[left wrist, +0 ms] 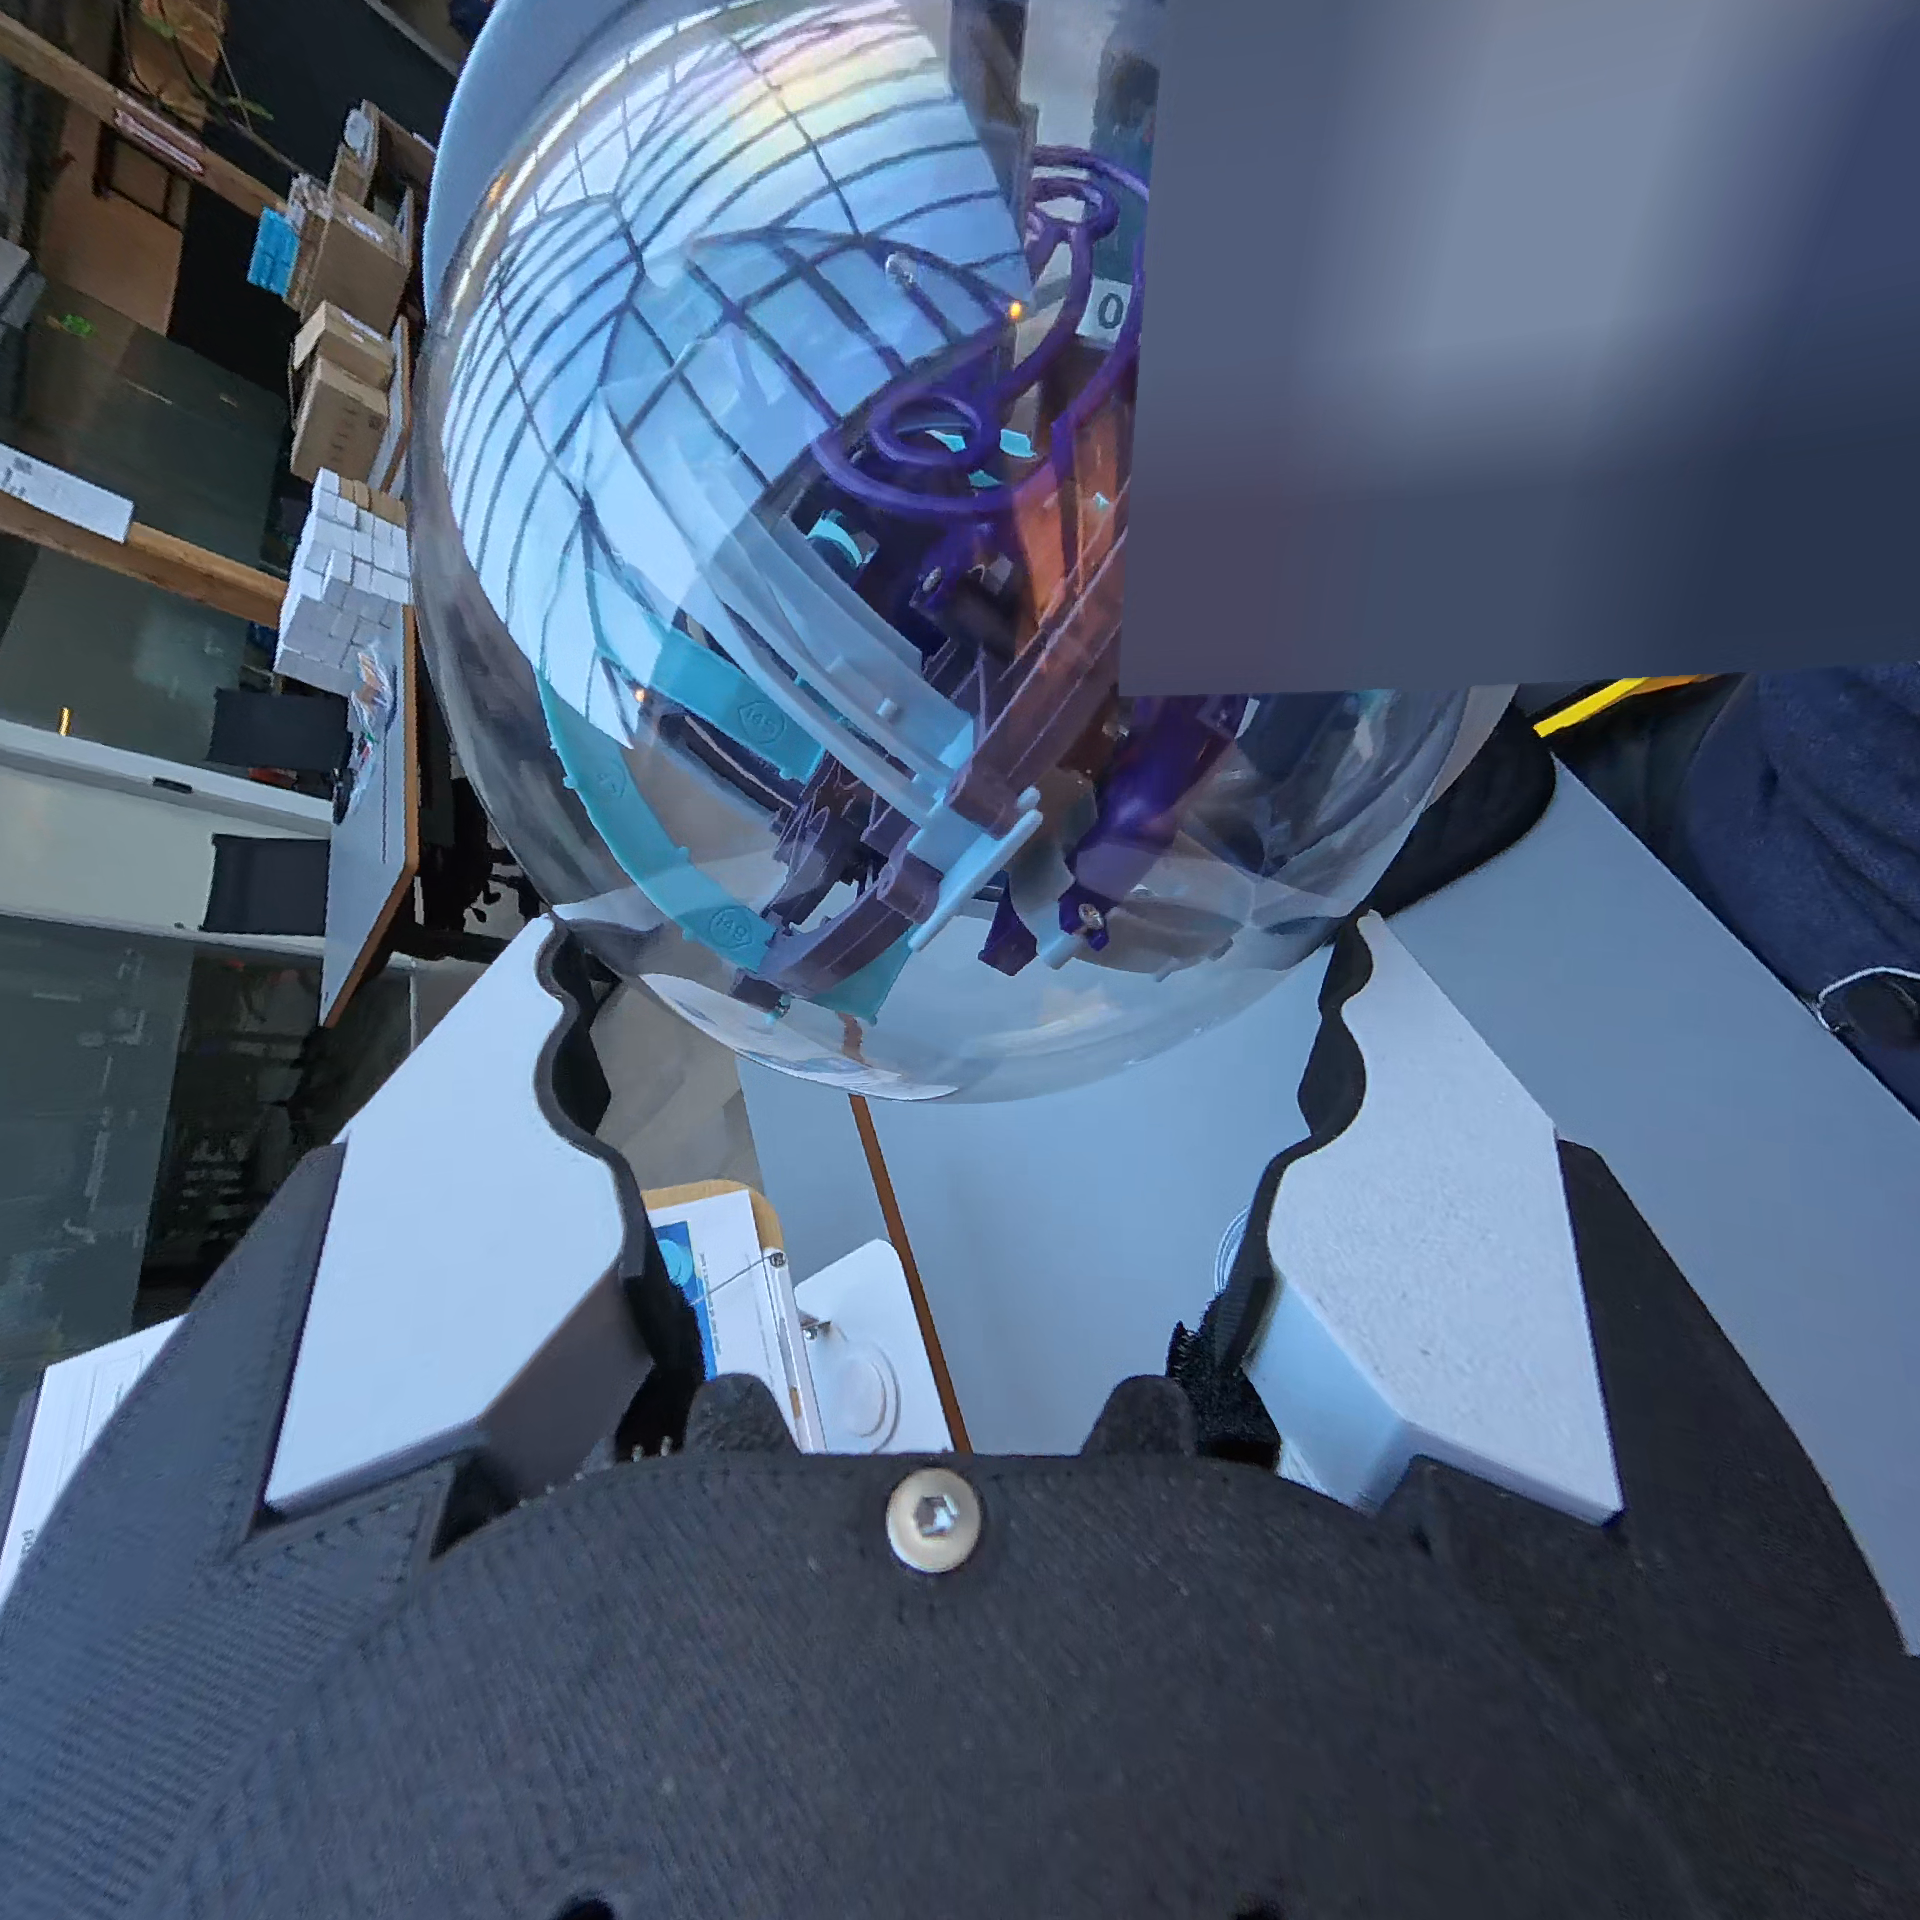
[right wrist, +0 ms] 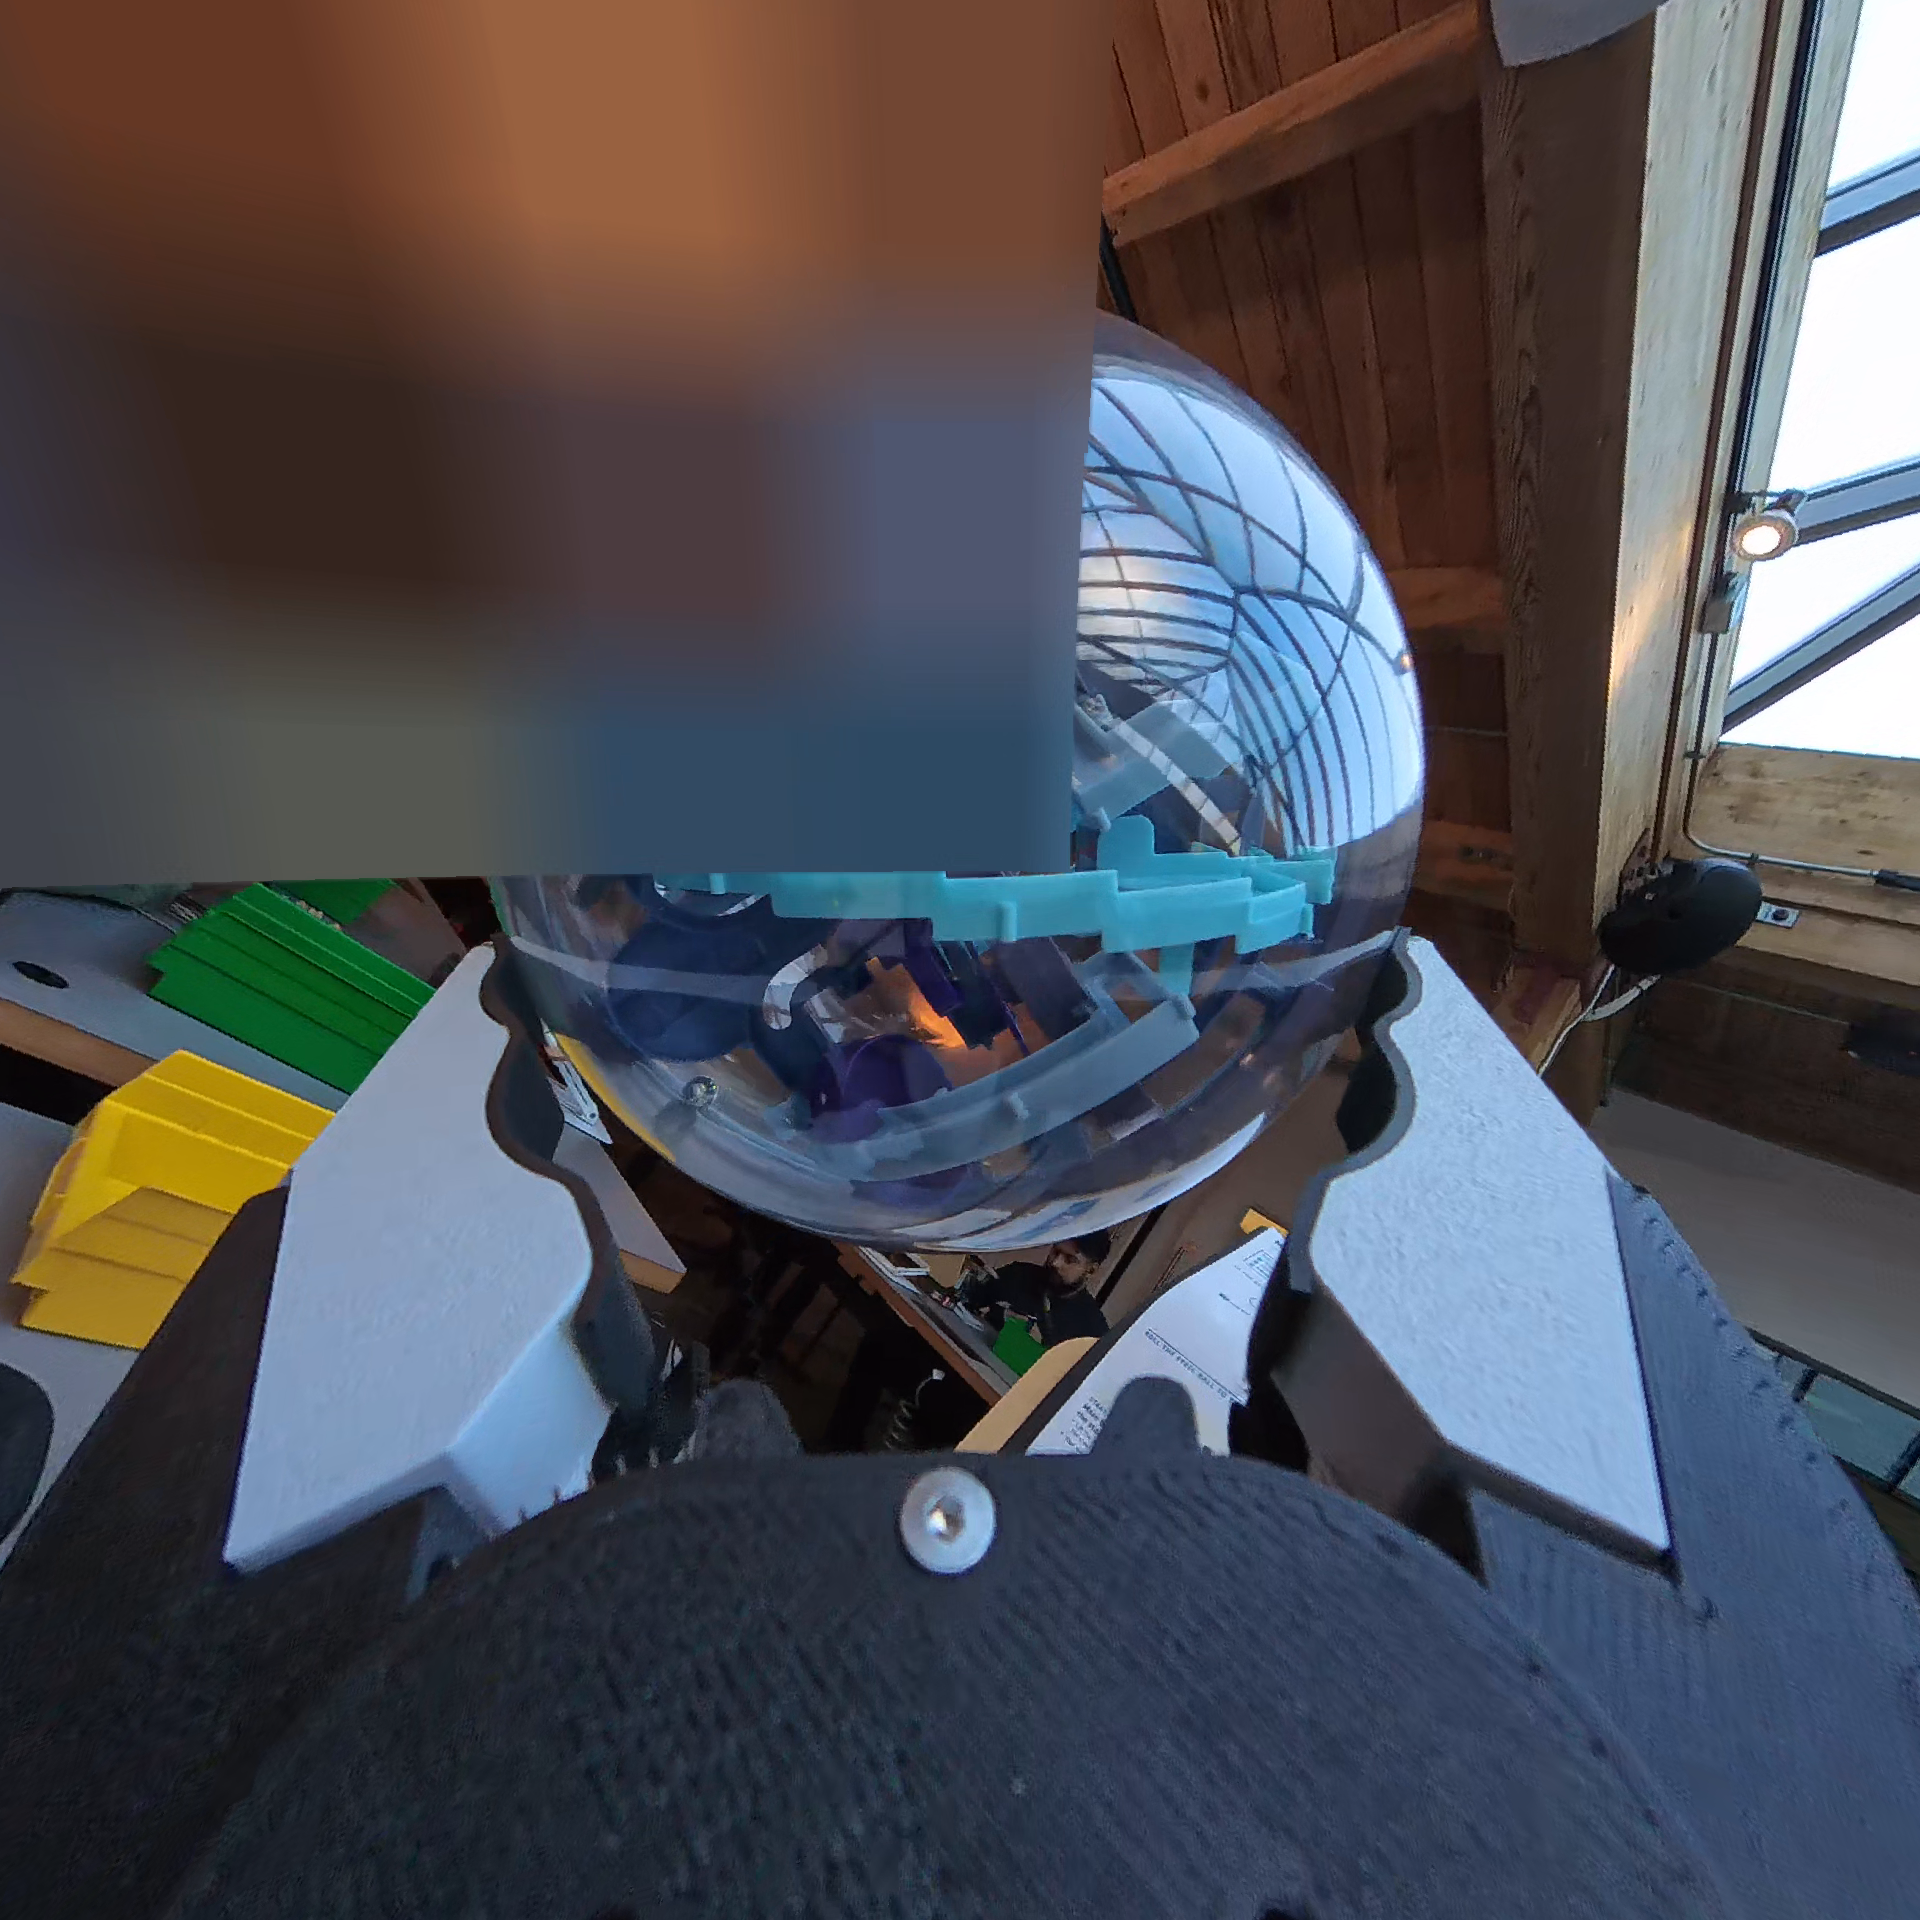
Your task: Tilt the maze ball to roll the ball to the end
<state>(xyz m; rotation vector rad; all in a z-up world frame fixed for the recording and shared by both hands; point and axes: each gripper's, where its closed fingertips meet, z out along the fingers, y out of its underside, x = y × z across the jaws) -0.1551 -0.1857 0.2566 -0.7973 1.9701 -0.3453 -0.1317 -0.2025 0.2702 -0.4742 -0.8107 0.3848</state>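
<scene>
A: Start at the left gripper point(left wrist: 951, 935). How do its fingers stand?

B: Spread wide, with both white fingertips point(left wrist: 499, 997) pressed against the lower sides of the maze ball point(left wrist: 727, 582). It pinches the clear sphere across its width.

A: And the right gripper point(right wrist: 940, 961)?

B: The same: its jaws are wide apart and clamp the maze ball point(right wrist: 1195, 831) from either side, tips touching the shell.

A: So where is the sphere?

B: Held up in the air between the two grippers, off any surface. Inside it run teal, purple and grey tracks.

A: Any sign of the small steel ball point(right wrist: 698, 1090)?

B: In the right wrist view a little shiny bead sits low in the sphere, near the left fingertip point(right wrist: 488, 997), against the shell.

A: Around it?

B: Yellow bins point(right wrist: 156, 1195) and green bins point(right wrist: 281, 966) on one side, shelves with cardboard boxes point(left wrist: 343, 312) on the other.
</scene>
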